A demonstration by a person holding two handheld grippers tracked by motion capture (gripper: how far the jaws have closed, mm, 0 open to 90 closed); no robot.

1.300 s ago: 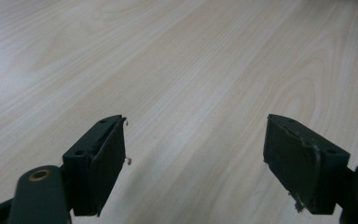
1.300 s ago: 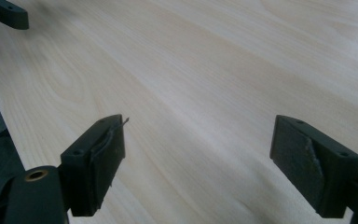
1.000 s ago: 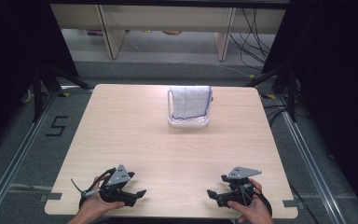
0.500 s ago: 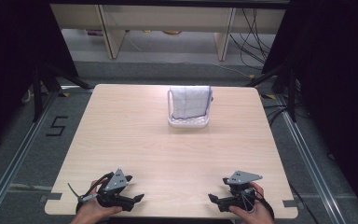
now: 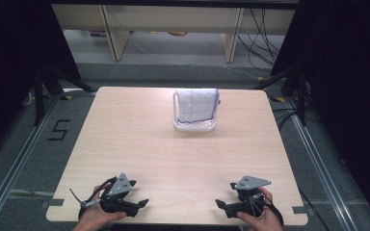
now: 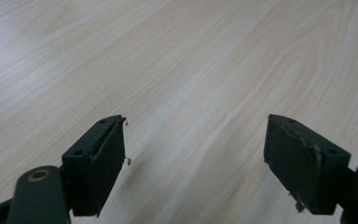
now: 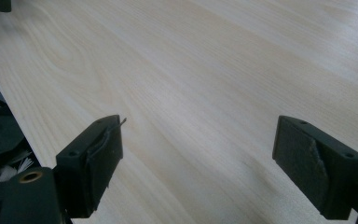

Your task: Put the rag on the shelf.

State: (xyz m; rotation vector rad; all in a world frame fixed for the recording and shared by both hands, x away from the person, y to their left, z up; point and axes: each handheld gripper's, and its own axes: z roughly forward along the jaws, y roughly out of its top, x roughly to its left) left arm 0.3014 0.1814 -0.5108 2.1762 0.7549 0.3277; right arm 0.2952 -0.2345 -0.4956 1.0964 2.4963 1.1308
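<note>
The white rack with a checked cloth draped over it stands at the far middle of the desk. Left tongs and right tongs, both released, rest well apart from the rack at the near edge, about equally far.

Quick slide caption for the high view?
Both hand-held grippers, left and right, open at the table's near edge; cloth-draped white rack stands far centre.

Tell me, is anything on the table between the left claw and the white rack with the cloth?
No. In the high view, only bare wooden table lies between the left claw and the white rack holding the cloth.
</note>
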